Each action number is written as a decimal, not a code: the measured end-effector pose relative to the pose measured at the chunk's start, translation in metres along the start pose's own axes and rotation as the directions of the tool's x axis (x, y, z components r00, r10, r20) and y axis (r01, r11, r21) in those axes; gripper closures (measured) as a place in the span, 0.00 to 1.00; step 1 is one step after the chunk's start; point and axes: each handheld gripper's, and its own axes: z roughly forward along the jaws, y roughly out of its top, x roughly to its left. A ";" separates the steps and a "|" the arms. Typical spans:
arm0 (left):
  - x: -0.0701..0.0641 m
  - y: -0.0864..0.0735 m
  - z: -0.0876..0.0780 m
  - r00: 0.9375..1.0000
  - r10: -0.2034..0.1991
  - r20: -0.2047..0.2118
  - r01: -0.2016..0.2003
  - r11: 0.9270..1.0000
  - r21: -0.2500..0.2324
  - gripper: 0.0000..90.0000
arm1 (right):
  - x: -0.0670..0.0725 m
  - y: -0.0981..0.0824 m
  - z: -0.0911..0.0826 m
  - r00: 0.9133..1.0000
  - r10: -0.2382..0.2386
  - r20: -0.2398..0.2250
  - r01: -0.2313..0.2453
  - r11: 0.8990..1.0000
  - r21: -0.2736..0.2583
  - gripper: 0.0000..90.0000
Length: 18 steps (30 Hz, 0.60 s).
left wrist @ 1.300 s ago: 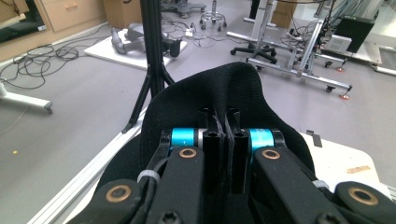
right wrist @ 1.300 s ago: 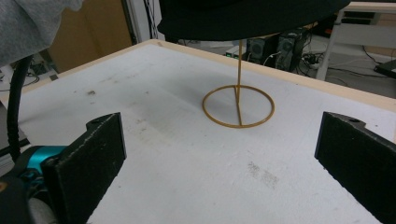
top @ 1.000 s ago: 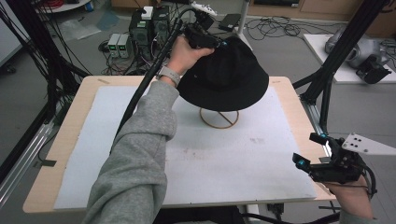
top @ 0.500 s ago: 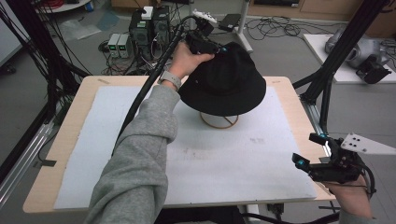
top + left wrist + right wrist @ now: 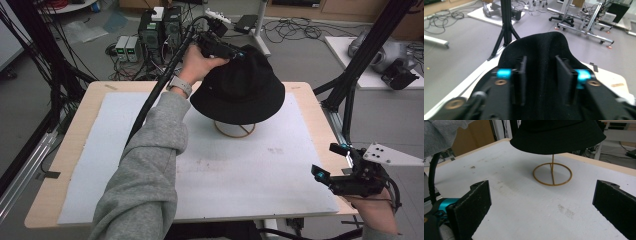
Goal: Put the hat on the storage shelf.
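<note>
I have the black bucket hat (image 5: 240,90) sitting on the gold wire stand (image 5: 235,131), whose ring base rests on the white mat (image 5: 125,165) toward the far middle of the table (image 5: 75,125). My left gripper (image 5: 231,53) is at the far side of the hat's crown, with the left hand (image 5: 197,64) reaching over from the near left. In the left gripper view its jaws have just been opening: the two pads (image 5: 522,75) now stand partly apart with the crown's black fabric between them, and I see a gap on each side, so they no longer pinch it. My right gripper (image 5: 331,165) hovers off the near right corner of the table, well apart from the hat. Its jaws are spread wide, nothing between them but bare mat.
</note>
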 end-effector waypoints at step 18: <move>-0.005 0.001 -0.031 0.999 -0.036 -0.011 0.036 0.999 -0.030 0.14 | 0.001 -0.001 0.006 1.000 -0.006 -0.009 0.006 1.000 0.016 0.01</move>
